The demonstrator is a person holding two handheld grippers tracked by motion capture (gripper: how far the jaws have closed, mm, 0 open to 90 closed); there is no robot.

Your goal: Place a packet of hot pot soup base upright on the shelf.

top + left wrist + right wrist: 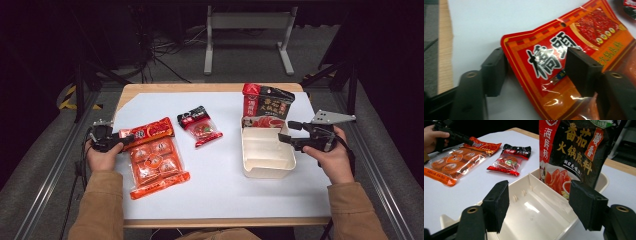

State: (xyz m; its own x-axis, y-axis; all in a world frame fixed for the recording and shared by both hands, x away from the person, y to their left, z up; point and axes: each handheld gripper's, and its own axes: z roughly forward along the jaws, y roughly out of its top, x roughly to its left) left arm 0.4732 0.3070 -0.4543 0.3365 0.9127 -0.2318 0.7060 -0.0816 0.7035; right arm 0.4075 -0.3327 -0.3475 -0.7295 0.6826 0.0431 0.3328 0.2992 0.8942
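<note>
The left gripper [122,140] lies at the left edge of the table [220,200] in the high view, its jaws apart and reaching onto the top corner of the orange packet [154,157], which lies flat on the white surface just ahead of it. The right gripper [285,133] is held level at the right side, jaws parted, its tips over the right rim of the cream tray [265,161]. The black and red pouch [267,102] stands upright in the tray's far end, just beyond the right gripper's tips. A small red and black packet [200,125] lies between the two grippers, nearer the left one's packet.

In the left gripper view, the left gripper [534,72] stands fairly wide. The orange packet [574,40] has its header corner between the jaws: one pad rests on its printed face, the other sits just off its edge on the table, so nothing is pinched.

In the right gripper view, the right gripper [541,205] is wide and holds nothing. The cream tray [534,215] opens directly beyond its jaws, with the black and red pouch [576,147] upright at the tray's far end. Farther off lie the small red and black packet [510,160] and the orange packet [456,162], with the person's left hand [432,138] and its gripper at that packet's corner.
</note>
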